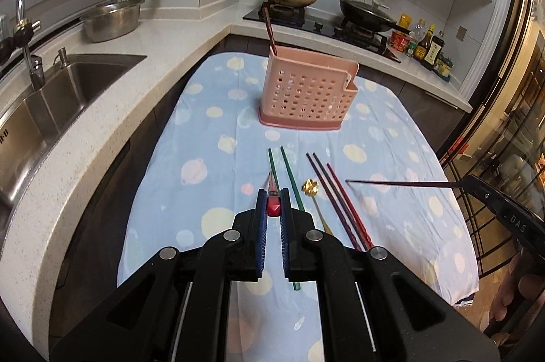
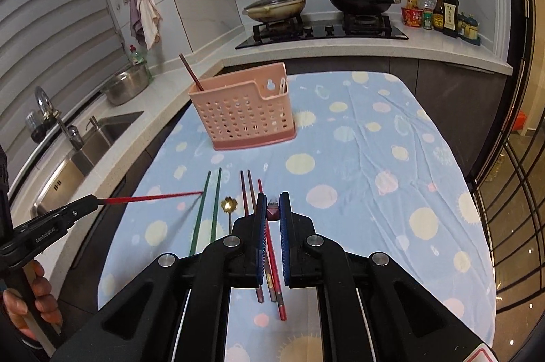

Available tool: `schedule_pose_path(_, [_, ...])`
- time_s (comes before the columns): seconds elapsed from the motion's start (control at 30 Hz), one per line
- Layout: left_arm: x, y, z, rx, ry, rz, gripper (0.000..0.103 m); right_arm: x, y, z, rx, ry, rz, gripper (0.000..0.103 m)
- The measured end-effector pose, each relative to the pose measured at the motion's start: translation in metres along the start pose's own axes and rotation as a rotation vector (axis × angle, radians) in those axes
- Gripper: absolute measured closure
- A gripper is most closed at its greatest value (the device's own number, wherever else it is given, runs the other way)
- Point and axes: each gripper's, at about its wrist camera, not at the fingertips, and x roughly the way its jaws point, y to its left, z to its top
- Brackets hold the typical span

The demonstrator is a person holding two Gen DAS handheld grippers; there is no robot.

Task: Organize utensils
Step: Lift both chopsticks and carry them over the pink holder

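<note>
Both grippers are loaded, mid-transfer. Left gripper [image 1: 273, 203] has its fingers clamped on a red chopstick [image 1: 273, 194] by the butt end, tip pointing forward; in the right view the same stick [image 2: 153, 198] juts out level from the left gripper [image 2: 90, 203] at left-centre, above the cloth. Right gripper [image 2: 272, 212] is clamped on a dark chopstick [image 2: 272, 212], seen end-on between its pads; the left view shows that stick [image 1: 398, 182] reaching in level from the right edge, held by the right gripper [image 1: 475, 183]. The pink caddy [image 1: 308, 96] stands at centre-top of the blue cloth [image 1: 190, 130], with one dark stick [image 1: 269, 28] already upright in its left corner. On the cloth at lower centre lie two green sticks [image 1: 287, 172], a gold spoon [image 1: 311, 186], two dark sticks [image 1: 327, 188] and another red one [image 1: 344, 195], side by side, near the grippers and well short of the caddy. My read: pickup is done, drop-off is next, most of the job remains. Next move calls for carrying each stick over the caddy rim, tipping it tip-down and letting go into the left compartment. Risk: both sticks point inward and may clash, so go one at a time.
</note>
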Motion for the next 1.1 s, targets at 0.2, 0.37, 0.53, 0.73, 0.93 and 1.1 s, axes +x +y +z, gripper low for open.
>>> schedule_pose_path(0.2, [-0.001,-0.002,0.044,0.014,-0.070,0.016,0.096,-0.001,0.003,0.038,-0.012,-0.056,0.017,0.096])
schedule_pose_path(0.37, [0.001,-0.005,0.081,0.026,-0.114,0.020,0.096,0.009,0.003,0.071,-0.013,-0.079,0.036,0.096])
schedule_pose_path(0.53, [-0.012,-0.013,0.124,0.045,-0.189,0.011,0.096,0.011,0.003,0.106,-0.009,-0.130,0.054,0.096])
schedule_pose_path(0.73, [-0.028,-0.027,0.186,0.065,-0.302,-0.002,0.096,0.011,0.011,0.161,-0.022,-0.231,0.065,0.096])
schedule_pose_path(0.93, [-0.014,-0.038,0.236,0.079,-0.357,-0.009,0.096,0.023,0.022,0.213,-0.035,-0.312,0.053,0.096])
schedule_pose_path(1.1, [0.017,-0.039,0.260,0.077,-0.347,0.006,0.096,0.053,0.030,0.240,-0.022,-0.295,0.081,0.096])
